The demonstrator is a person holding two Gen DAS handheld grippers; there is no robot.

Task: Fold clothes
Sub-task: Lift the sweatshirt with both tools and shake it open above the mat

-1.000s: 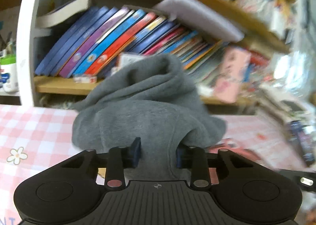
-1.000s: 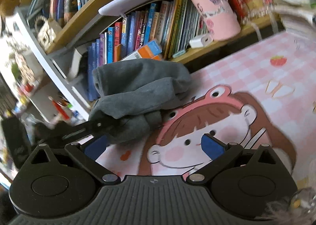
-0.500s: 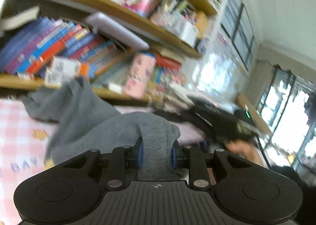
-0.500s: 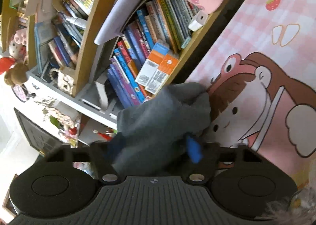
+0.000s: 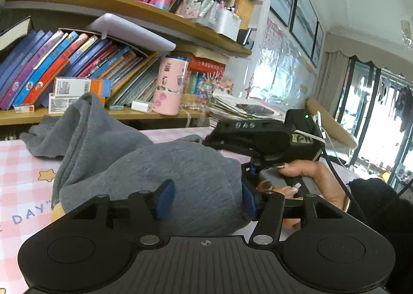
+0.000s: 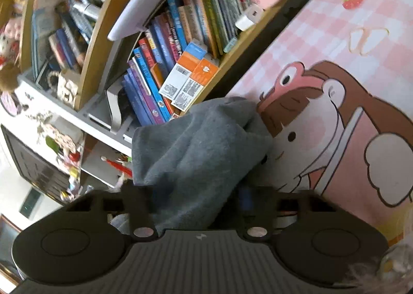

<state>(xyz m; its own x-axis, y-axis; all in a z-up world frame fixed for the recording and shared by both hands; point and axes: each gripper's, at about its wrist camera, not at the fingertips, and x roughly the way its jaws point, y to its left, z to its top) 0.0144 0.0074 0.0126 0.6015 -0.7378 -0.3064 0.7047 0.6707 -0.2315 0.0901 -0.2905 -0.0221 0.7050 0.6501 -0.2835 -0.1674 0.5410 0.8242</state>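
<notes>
Left wrist view: grey garment (image 5: 155,165) bunched on pink checked tablecloth (image 5: 18,178), long axis from bookshelf (image 5: 77,113) toward left gripper (image 5: 205,201), jaws opening, cloth between. Right gripper (image 6: 196,203) closing on raised fold.

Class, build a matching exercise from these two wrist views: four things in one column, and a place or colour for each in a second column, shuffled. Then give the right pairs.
Things
1. grey garment
2. pink tumbler
3. white tablet
4. strawberry print

Places or colours
A. lying on top of the slanted books
B. bunched on the table between the gripper fingers
C. red, on the checked tablecloth
D. standing on the shelf beside the books

Pairs: 1-B, 2-D, 3-A, 4-C
</notes>
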